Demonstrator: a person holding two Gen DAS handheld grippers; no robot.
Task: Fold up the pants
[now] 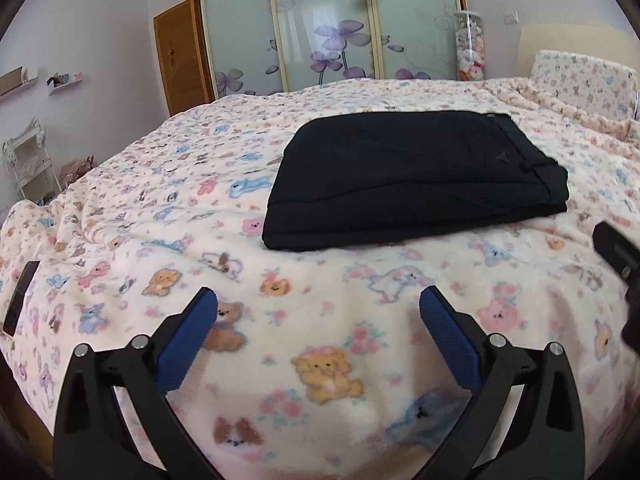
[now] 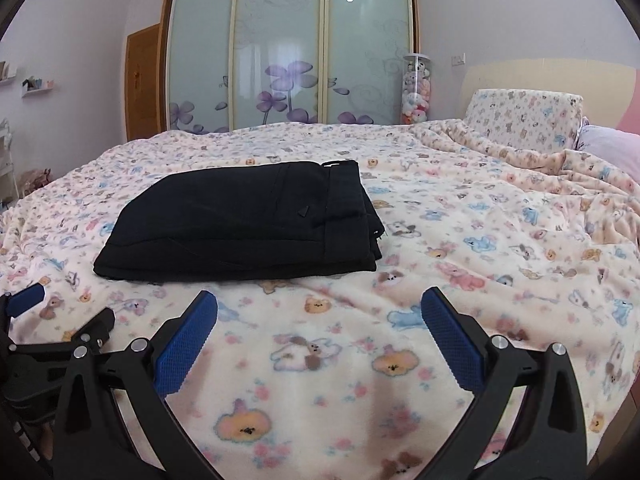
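Observation:
Black pants point(image 1: 412, 176) lie folded into a flat rectangular stack on the bed's cartoon-print blanket point(image 1: 320, 360), waistband toward the right. The stack also shows in the right wrist view point(image 2: 244, 224). My left gripper point(image 1: 318, 312) is open and empty, held over the blanket in front of the stack, apart from it. My right gripper point(image 2: 319, 312) is open and empty, in front of and to the right of the stack. The left gripper's fingers point(image 2: 28, 298) show at the left edge of the right wrist view; part of the right gripper point(image 1: 618, 252) shows at the right edge of the left wrist view.
A dark phone point(image 1: 20, 298) lies on the blanket at the left edge. Pillows point(image 2: 524, 120) and bunched blanket sit at the bed's head on the right. Sliding wardrobe doors point(image 2: 288, 52), a tall jar of plush toys point(image 2: 416, 88) and a wooden door point(image 1: 180, 56) stand behind.

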